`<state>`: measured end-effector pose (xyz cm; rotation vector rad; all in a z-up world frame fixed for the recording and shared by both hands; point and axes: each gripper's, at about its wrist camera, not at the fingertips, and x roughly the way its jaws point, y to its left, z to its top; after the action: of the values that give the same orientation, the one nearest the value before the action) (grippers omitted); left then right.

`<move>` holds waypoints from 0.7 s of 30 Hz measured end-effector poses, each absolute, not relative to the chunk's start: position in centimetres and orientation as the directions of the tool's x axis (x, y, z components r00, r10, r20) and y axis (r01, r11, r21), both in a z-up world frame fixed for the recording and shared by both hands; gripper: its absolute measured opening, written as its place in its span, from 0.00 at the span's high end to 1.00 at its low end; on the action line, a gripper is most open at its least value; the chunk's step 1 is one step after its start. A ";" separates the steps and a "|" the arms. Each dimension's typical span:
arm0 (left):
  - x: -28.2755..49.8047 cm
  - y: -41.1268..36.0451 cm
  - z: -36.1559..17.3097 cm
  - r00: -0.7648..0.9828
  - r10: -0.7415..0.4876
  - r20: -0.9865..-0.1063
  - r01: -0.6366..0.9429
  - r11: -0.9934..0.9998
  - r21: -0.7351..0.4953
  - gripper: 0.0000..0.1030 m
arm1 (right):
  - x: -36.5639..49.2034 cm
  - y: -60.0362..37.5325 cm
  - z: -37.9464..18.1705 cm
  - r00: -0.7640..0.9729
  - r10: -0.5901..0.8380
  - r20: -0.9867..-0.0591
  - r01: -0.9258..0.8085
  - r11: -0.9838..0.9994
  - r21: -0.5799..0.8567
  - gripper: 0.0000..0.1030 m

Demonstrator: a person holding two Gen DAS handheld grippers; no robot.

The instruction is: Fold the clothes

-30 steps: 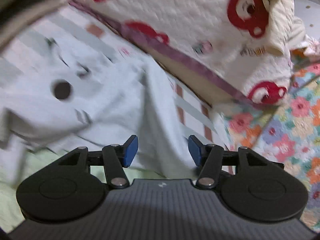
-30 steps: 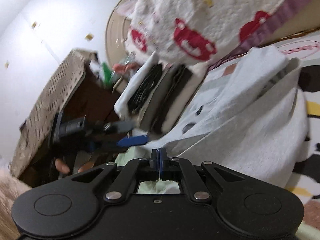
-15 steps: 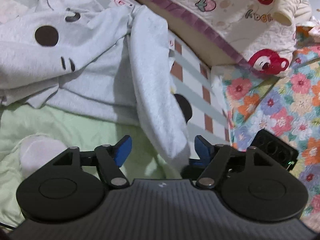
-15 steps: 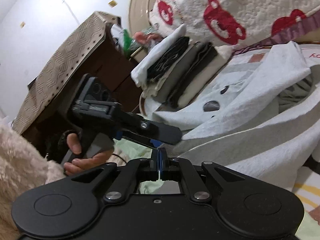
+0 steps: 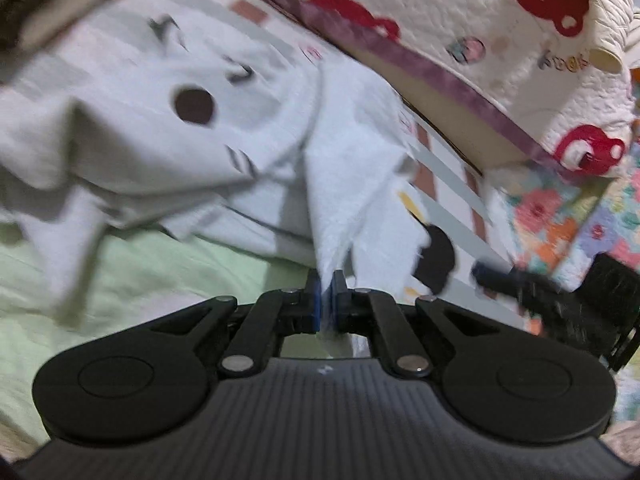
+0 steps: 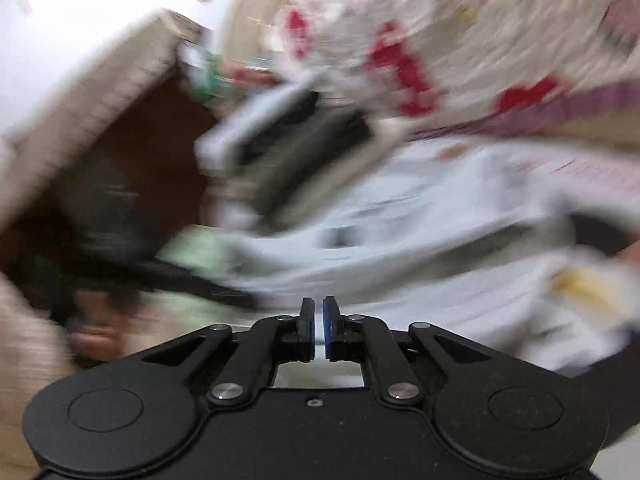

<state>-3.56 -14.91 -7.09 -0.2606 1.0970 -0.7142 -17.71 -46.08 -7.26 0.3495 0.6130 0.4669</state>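
Your left tongs (image 5: 328, 296) are closed on a fold of the pale grey sweatshirt (image 5: 224, 120), and the cloth rises in a tight ridge from between the blue pads (image 5: 316, 300). The sweatshirt lies crumpled on the bed, partly on a light green sheet (image 5: 140, 280) and partly on a striped sheet (image 5: 444, 176); you can see its printed face with a dark round dot (image 5: 195, 106) and small whisker lines. Behind it hangs a white quilt with red bears (image 5: 500, 36), and at the right there is a flowered cover (image 5: 560, 224). The other tool shows as a dark blurred shape (image 5: 560, 300) at the right edge of the left wrist view. Your right tongs (image 6: 319, 330) are almost together, only a thin gap stays between the pads, and pale cloth shows behind this gap, but the right wrist view is too blurred to tell if they pinch it. In this view the sweatshirt (image 6: 400, 248) spreads in front of the tongs, a stack of folded clothes (image 6: 296, 152) stands beyond it, and your hand (image 6: 100, 320) with the left tool is at the lower left.
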 end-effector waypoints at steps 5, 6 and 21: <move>-5.4 -13.6 -3.8 0.416 -0.564 -0.713 0.440 0.811 -0.385 0.96 | -16.0 -45.4 -7.1 0.770 0.214 -0.601 -0.195 0.976 0.098 0.80; -5.8 -13.3 -3.0 0.445 -0.550 -0.707 0.445 0.821 -0.358 0.96 | -15.6 -45.3 -7.1 0.775 0.149 -0.614 -0.170 0.985 0.024 0.75; -8.8 -8.2 1.3 0.667 -0.379 -0.641 0.391 0.911 -0.131 0.96 | -11.1 -42.6 -9.1 0.782 0.084 -0.617 -0.183 0.978 -0.099 0.56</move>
<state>-8.76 -8.16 1.28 0.0178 0.7195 -0.4341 -11.11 -42.63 -9.07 -0.1566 0.6575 0.1443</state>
